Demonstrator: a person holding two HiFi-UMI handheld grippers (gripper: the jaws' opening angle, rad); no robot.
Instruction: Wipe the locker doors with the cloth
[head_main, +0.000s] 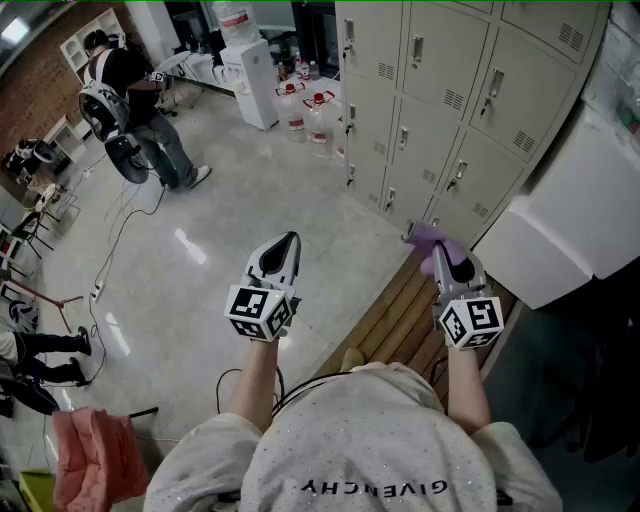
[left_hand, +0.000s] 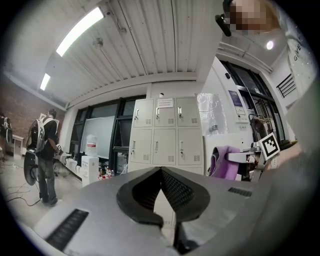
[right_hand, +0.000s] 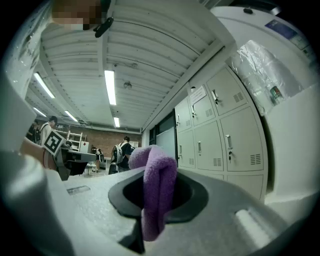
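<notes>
pale locker doors stand ahead; right gripper jaws pinch the purple cloth mid-fold (probably soft, light, floppy); left gripper jaws closed, empty.

The purple terry cloth's lower end vanishes from us between the right gripper's jaws. Beyond those jaws a big white box hides part of the pale grey metal lockers, and we cannot read their small paper notice.

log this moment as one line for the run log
left tool: shut, empty | right tool: shut on purple cloth | locker doors: ahead, cloth not touching them | wiping: not started
</notes>
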